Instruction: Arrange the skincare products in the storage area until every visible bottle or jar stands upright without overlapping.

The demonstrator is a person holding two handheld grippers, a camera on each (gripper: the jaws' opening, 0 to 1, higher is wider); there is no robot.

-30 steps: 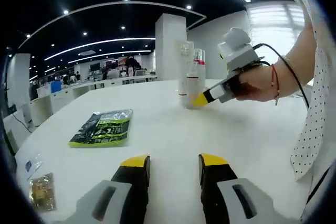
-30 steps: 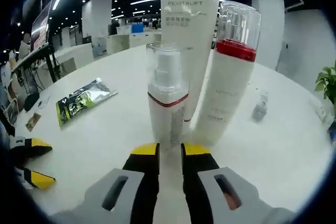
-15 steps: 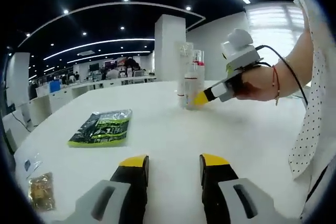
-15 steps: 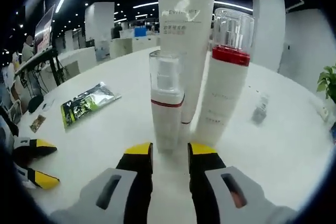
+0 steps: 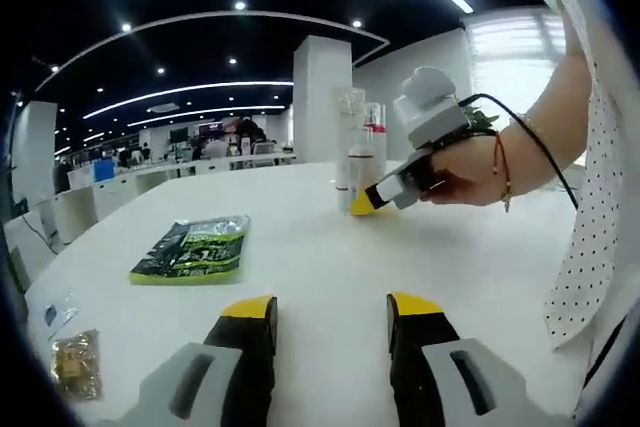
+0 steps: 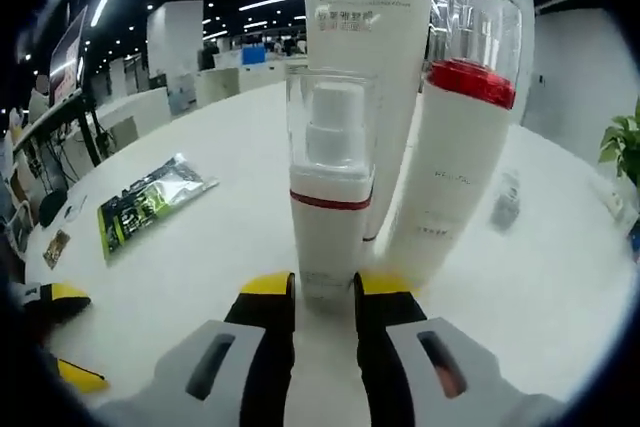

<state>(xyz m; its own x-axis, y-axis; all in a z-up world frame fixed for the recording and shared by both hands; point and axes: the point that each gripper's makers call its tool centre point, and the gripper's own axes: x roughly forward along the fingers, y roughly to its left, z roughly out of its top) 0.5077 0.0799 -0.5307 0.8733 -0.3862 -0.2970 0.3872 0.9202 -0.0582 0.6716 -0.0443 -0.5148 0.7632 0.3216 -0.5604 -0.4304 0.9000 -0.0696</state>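
The right gripper (image 6: 323, 285) has moved in on the small pump bottle (image 6: 330, 187); its jaws, nearly closed a second ago, are now spread, their tips at either side of the bottle's base. Seen from the left gripper view, the right gripper (image 5: 366, 201) reaches the bottles (image 5: 360, 155).

We see three containers upright together on the table (image 6: 200, 247) — the pump bottle (image 6: 330, 197) in front, the tube (image 6: 368, 47) behind it, the capped bottle (image 6: 455, 147) to its right. A sachet (image 6: 150, 202) lies well apart, leftward.
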